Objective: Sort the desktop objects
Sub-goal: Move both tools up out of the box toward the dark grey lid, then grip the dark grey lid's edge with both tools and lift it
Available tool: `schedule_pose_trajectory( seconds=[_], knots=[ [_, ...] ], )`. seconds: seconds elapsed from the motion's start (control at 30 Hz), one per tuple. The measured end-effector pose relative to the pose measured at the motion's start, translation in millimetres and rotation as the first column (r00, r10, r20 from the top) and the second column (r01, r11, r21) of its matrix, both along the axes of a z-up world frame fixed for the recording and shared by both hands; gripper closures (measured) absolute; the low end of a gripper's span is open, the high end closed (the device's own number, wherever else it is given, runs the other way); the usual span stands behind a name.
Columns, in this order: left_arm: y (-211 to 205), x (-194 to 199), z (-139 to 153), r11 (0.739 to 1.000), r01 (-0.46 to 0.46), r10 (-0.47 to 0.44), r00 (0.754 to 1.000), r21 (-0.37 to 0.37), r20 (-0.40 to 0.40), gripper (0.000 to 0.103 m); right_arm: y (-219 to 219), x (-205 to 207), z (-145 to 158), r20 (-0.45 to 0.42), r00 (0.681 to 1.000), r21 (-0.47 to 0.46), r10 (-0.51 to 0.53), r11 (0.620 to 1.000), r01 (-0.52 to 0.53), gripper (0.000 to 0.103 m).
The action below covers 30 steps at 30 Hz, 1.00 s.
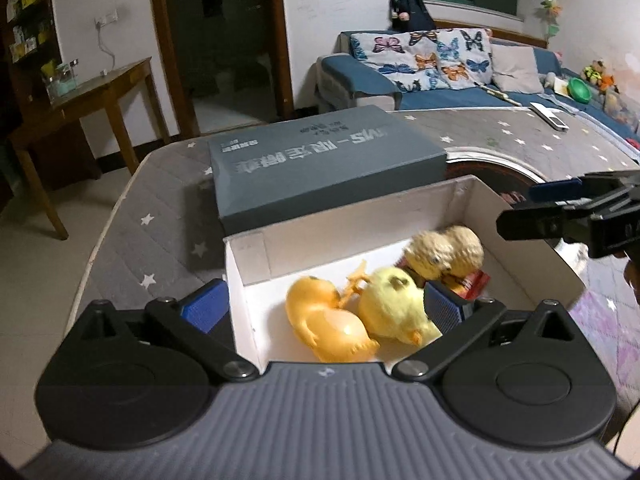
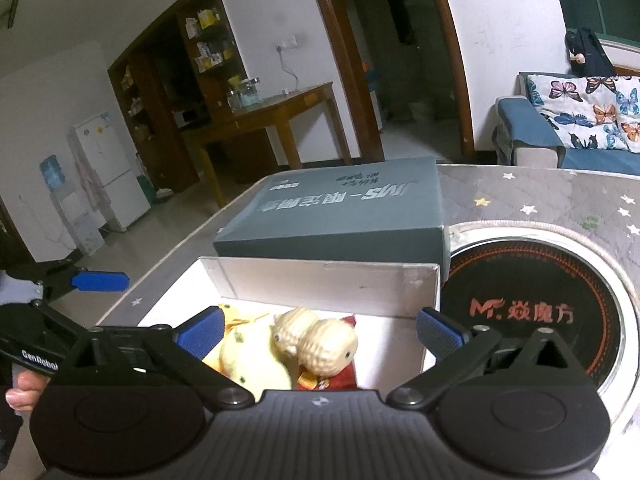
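A white open box (image 1: pixel 248 280) sits on the near part of a grey star-patterned worktop (image 1: pixel 168 216), and the toys are gathered inside it. In the left wrist view an orange rubber toy (image 1: pixel 328 320) lies nearest, a pale yellow plush (image 1: pixel 394 304) touches it on the right, and a beige knitted peanut toy (image 1: pixel 444 250) rests further back on top of a small red packet (image 1: pixel 476 282). The left gripper (image 1: pixel 324 308) hangs released over the near left corner of the box, its jaws spread wide: the left blue pad sits outside the box wall and the right pad is over the yellow plush, with nothing between them. The right gripper (image 2: pixel 320 330) is also released and empty, jaws apart above the right half of the box, the peanut toy (image 2: pixel 320 342) lying below and between them. A hand (image 2: pixel 20 394) holds the left gripper's handle at the left edge of the right wrist view. Just beyond the box lies a closed dark grey box (image 1: pixel 320 168) with pale lettering, touching or nearly touching the far wall. To the right, a round black induction plate (image 2: pixel 536 304) is set into the worktop. A blue sofa (image 1: pixel 400 84) stands well behind.
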<state>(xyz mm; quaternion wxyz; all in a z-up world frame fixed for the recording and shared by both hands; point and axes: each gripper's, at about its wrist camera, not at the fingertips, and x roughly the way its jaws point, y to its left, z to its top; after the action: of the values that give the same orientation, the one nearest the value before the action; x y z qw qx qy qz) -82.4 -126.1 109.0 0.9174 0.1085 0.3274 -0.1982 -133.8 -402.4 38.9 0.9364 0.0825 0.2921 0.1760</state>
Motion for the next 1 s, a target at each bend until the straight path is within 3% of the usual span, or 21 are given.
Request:
schedule_pose_trajectory(
  seconds=[0.2, 0.6, 0.83, 1.0],
  knots=[
    [1.8, 45.2, 6.4, 0.998, -0.052, 0.050, 0.998, -0.039, -0.048, 0.000, -4.2, 33.2, 5.3, -0.003, 1.000, -0.027, -0.011, 1.000, 0.011, 0.000],
    [15.9, 137.1, 14.2, 0.981, -0.184, 0.183, 0.983, -0.062, -0.022, 0.000, -7.9, 108.8, 6.9, -0.028, 0.999, -0.078, -0.023, 0.997, 0.021, 0.000],
    [29.9, 191.0, -3.6, 0.965, -0.246, 0.235, 0.965, -0.086, -0.114, 0.000, -16.5, 156.7, -8.1, -0.084, 0.996, -0.089, -0.033, 0.996, 0.025, 0.000],
    [34.3, 211.4, -21.7, 0.963, -0.247, 0.224, 0.957, -0.112, -0.183, 0.000, -21.9, 181.2, -20.0, -0.131, 0.991, -0.041, -0.017, 0.999, 0.012, 0.000]
  ],
)
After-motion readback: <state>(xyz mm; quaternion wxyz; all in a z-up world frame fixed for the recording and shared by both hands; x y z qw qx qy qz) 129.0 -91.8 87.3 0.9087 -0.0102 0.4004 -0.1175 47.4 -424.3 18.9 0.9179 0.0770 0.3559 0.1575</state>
